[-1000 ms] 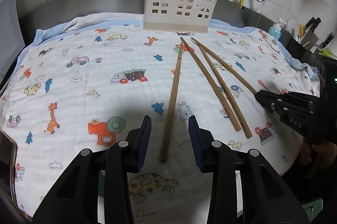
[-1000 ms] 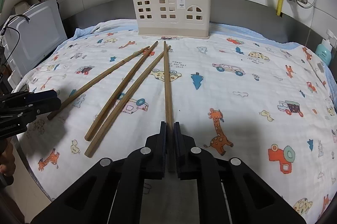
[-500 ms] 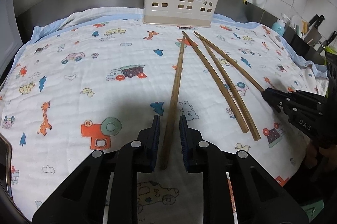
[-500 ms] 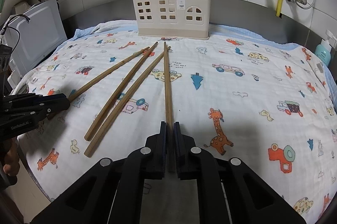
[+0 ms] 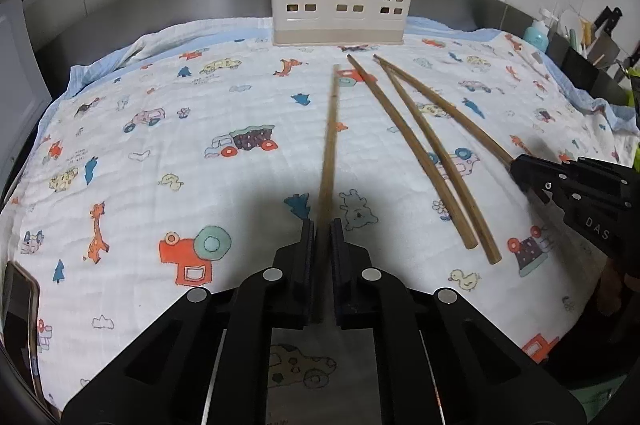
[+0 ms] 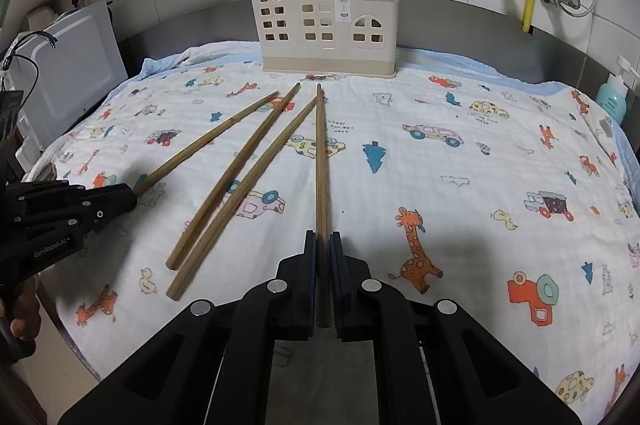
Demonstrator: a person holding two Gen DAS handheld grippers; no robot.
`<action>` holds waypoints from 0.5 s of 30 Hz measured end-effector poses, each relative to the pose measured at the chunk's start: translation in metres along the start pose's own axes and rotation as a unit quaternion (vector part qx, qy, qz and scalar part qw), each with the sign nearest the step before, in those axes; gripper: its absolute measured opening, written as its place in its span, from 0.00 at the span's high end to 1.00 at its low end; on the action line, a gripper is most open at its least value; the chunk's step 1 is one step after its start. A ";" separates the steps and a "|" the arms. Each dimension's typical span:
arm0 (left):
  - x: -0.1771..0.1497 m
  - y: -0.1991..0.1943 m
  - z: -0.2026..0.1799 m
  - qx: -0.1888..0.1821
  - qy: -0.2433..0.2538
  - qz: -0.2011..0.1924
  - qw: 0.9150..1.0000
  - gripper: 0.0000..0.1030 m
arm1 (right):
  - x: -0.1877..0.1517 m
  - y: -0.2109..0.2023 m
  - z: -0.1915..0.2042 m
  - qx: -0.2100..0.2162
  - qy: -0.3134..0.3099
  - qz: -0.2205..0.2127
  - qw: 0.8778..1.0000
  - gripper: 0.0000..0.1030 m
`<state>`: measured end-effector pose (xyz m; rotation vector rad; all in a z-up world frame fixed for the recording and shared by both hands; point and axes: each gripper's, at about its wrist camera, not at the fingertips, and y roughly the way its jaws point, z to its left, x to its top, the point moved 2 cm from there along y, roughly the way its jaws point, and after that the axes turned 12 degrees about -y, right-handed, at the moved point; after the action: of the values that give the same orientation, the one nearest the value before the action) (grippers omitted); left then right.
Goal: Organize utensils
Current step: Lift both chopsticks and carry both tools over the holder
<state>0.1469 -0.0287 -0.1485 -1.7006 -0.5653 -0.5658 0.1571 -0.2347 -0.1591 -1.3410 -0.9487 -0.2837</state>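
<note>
Each tool is clamped on a chopstick's near end, left tool (image 5: 322, 237) having just closed on its chopstick (image 5: 330, 145), right tool (image 6: 323, 249) gripping another (image 6: 320, 161), both aimed twelve o'clock toward the holder (image 6: 326, 25), probably for slotting.

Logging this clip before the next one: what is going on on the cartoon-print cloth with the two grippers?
A person is sorting long wooden chopsticks into the beige holder. The left gripper, whose jaws have just been closing, is shut on the leftmost chopstick. The right gripper is shut on the rightmost chopstick. Two loose chopsticks lie between them on the cloth. Several chopsticks already stand in the holder.
</note>
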 end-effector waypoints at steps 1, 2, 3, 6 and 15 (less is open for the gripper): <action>0.000 -0.002 0.000 -0.005 -0.002 -0.003 1.000 0.94 | 0.001 -0.003 0.000 0.000 0.000 -0.003 1.000 0.94; 0.001 -0.005 0.000 -0.009 -0.002 -0.006 1.000 0.94 | 0.002 -0.006 0.000 0.000 0.000 -0.006 1.000 0.94; 0.002 -0.009 0.000 -0.014 -0.003 -0.012 1.000 0.94 | 0.004 -0.009 0.000 -0.002 -0.002 -0.010 1.000 0.94; 0.007 -0.020 -0.001 -0.028 -0.009 -0.025 0.999 0.94 | 0.014 -0.023 0.000 -0.006 -0.006 -0.026 1.000 0.94; 0.031 -0.060 -0.003 -0.073 -0.022 -0.078 0.994 0.94 | 0.054 -0.070 0.001 -0.006 -0.023 -0.089 0.996 0.94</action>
<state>0.1317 -0.0180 -0.0835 -1.8217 -0.7072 -0.6962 0.1426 -0.2344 -0.0720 -1.2805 -1.1086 -0.3969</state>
